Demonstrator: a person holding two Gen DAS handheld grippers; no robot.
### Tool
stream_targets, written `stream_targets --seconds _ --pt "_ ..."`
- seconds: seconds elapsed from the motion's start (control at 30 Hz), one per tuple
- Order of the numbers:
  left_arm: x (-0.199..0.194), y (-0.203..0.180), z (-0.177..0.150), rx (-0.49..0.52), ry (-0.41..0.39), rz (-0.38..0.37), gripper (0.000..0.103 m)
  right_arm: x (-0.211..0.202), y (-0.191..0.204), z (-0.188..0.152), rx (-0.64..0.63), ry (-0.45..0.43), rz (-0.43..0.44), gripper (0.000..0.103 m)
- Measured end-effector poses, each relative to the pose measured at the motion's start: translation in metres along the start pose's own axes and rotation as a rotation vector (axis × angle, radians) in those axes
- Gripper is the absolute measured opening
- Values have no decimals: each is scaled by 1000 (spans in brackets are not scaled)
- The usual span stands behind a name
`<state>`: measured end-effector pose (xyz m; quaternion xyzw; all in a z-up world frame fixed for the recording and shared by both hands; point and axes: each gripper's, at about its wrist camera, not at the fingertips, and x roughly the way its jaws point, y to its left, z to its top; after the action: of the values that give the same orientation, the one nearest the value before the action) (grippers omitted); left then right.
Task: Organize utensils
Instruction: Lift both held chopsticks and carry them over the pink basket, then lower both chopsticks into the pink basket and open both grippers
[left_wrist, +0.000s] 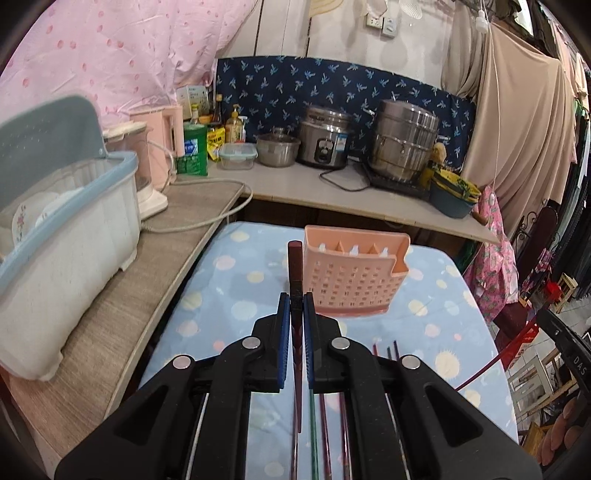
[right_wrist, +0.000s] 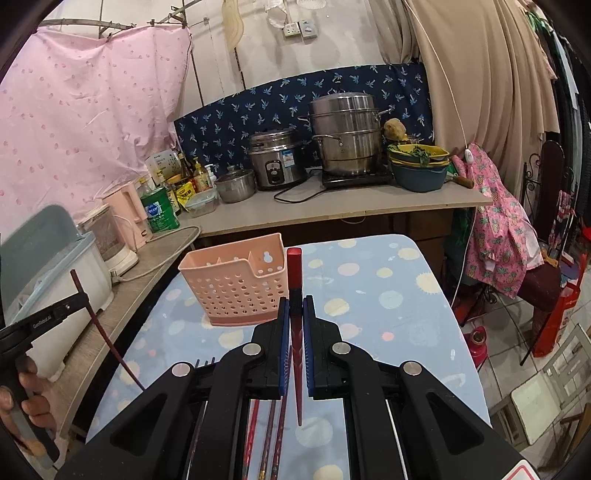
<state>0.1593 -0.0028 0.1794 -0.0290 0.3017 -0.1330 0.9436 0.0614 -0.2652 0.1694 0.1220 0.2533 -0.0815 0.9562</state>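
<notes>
Spare chopsticks (right_wrist: 275, 435) lie on the table (left_wrist: 229, 295) under both tools. L gripper (left_wrist: 296, 308) clamped tight on a dark chopstick (left_wrist: 295, 266), R gripper (right_wrist: 295, 310) likewise on a red-topped one (right_wrist: 294, 273), both near-upright, prob. for dropping in. Peach perforated holder (right_wrist: 236, 284) stands empty just beyond, mid-table.

Loose chopsticks (right_wrist: 271, 435) below the pink holder (right_wrist: 236, 284) lie largely hidden beneath the tongs' frame; the dish box (left_wrist: 55, 236) left of it is cut off.
</notes>
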Motion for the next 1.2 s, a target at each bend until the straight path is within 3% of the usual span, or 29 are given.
stream_targets --seconds 0.47,0.63,0.87,1.2 --pt "3 -26 129 -53 -235 -25 7 40 17 112 39 -141 68 7" --pt "23 -33 159 -65 -273 -23 7 65 22 140 55 -173 82 7" --pt "74 -29 153 -76 -218 -18 7 119 22 144 83 -131 100 7" --pt "128 -18 110 -85 -100 -26 7 183 21 104 95 -3 102 7"
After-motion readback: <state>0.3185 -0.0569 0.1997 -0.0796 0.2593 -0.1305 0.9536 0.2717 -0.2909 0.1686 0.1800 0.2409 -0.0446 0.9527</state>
